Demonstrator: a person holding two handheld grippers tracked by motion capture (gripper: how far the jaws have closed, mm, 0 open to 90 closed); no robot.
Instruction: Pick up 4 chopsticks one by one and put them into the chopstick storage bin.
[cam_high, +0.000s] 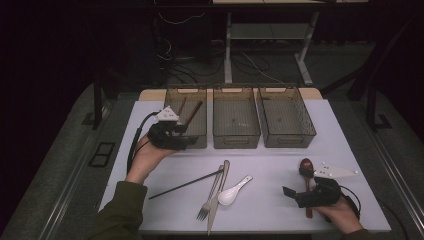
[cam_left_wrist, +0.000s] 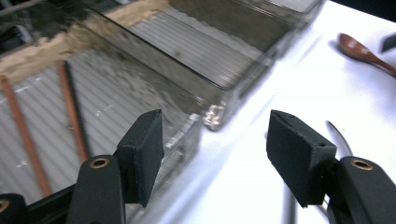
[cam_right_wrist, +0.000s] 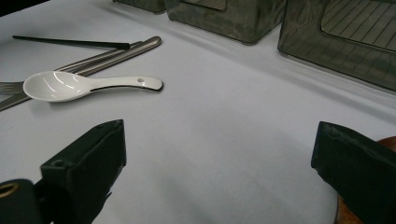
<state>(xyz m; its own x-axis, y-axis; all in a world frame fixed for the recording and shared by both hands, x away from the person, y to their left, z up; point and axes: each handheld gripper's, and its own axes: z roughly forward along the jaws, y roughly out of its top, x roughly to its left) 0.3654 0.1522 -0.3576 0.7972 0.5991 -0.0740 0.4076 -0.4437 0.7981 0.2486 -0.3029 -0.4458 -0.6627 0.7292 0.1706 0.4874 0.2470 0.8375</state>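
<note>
Three smoky clear bins stand in a row at the back of the white table (cam_high: 280, 165). The left bin (cam_high: 198, 137) holds two brown chopsticks (cam_high: 193, 113) (cam_left_wrist: 71, 108). My left gripper (cam_high: 186, 135) (cam_left_wrist: 215, 140) hovers open at that bin's front rim, nothing between its jaws. A black chopstick (cam_high: 185, 184) (cam_right_wrist: 70, 43), a fork (cam_high: 209, 199), a knife (cam_high: 218, 192) (cam_right_wrist: 116, 51) and a white spoon (cam_high: 234, 190) (cam_right_wrist: 84, 85) lie mid-table. My right gripper (cam_high: 296, 182) (cam_right_wrist: 219, 158) stands open, low over the table, with a brown wooden spoon (cam_high: 306, 165) (cam_left_wrist: 364, 51) beside its right jaw.
The middle bin (cam_high: 236, 135) and the right bin (cam_high: 287, 137) look empty. The table's front edge runs just below the cutlery. Dark floor, cables and a desk frame lie beyond the table.
</note>
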